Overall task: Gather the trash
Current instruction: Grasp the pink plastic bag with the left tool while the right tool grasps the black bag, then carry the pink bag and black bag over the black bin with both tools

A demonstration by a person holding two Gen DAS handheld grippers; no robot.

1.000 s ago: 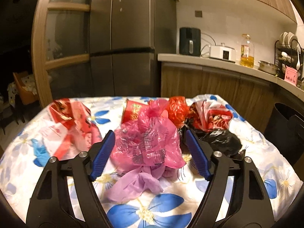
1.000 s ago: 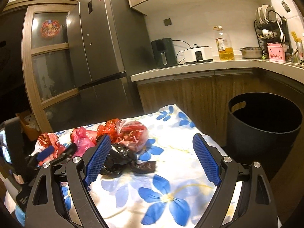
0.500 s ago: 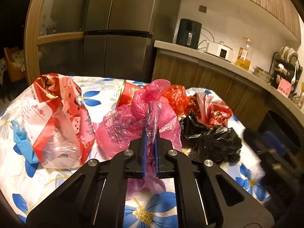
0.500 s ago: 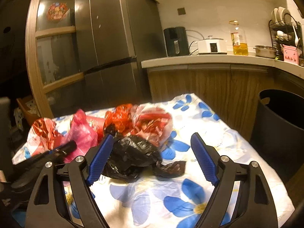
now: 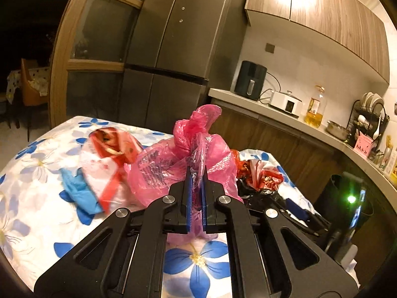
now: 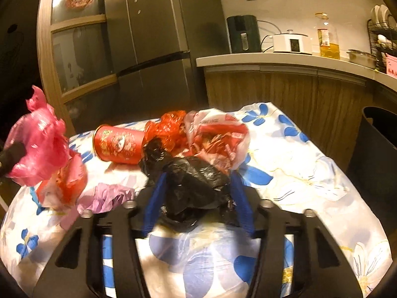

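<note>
My left gripper (image 5: 196, 171) is shut on a crumpled pink plastic bag (image 5: 173, 159), which hangs lifted off the table; the right wrist view shows the same pink bag (image 6: 39, 144) at far left. My right gripper (image 6: 198, 177) is low over the floral tablecloth (image 6: 297, 173). Its jaws are closing around a black plastic bag (image 6: 188, 171), and the blue pads touch it on both sides. A black trash bin (image 6: 377, 144) stands on the floor beyond the table's right edge.
Behind the black bag lie a red paper cup (image 6: 119, 146) on its side, an orange-red crumpled bag (image 6: 171, 126) and a red-white snack bag (image 6: 218, 136). Purple wrapping (image 6: 109, 196), another red-white bag (image 5: 106, 154) and a blue glove (image 5: 77, 188) lie to the left. A fridge and counter stand behind.
My left gripper shut on the pink bag and raised it off the table. My right gripper dropped forward onto the black bag and its jaws narrowed around it.
</note>
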